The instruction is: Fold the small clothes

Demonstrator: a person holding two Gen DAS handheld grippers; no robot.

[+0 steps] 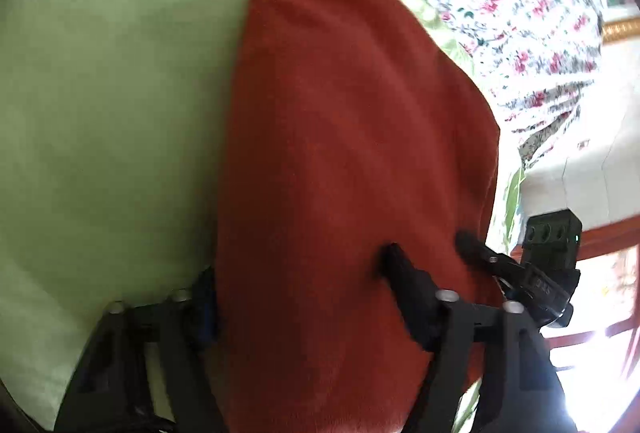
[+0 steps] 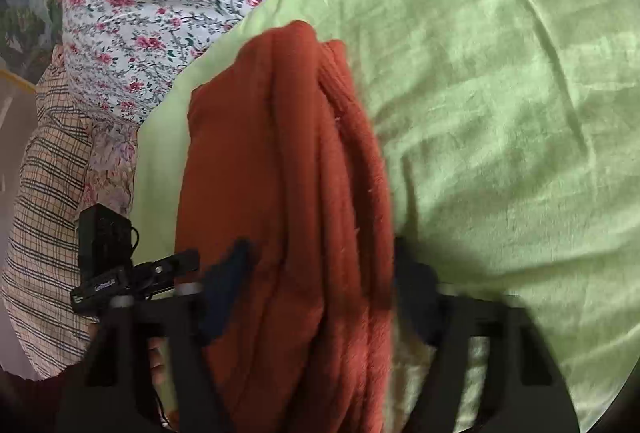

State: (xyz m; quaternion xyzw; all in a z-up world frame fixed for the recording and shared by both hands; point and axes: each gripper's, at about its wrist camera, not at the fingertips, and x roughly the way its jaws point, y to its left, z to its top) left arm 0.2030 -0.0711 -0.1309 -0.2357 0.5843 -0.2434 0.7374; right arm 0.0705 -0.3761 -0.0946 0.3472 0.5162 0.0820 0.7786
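A rust-red knit garment [image 1: 340, 137] lies folded lengthwise on a light green sheet [image 1: 112, 93]. My left gripper [image 1: 296, 273] is shut on the garment's near end; the cloth fills the gap between its fingers. The other gripper's fingers [image 1: 480, 253] show at the garment's right edge. In the right wrist view the garment [image 2: 288, 193] shows as bunched folds with a ribbed edge, and my right gripper [image 2: 320, 273] is shut on its near end. The green sheet [image 2: 500, 93] spreads to the right.
A white floral fabric [image 1: 520, 13] lies past the green sheet, also in the right wrist view [image 2: 152, 1]. A checked cloth [image 2: 48, 213] is at the left. A white surface [image 1: 580, 173] and red wooden frame [image 1: 608, 233] are at the right.
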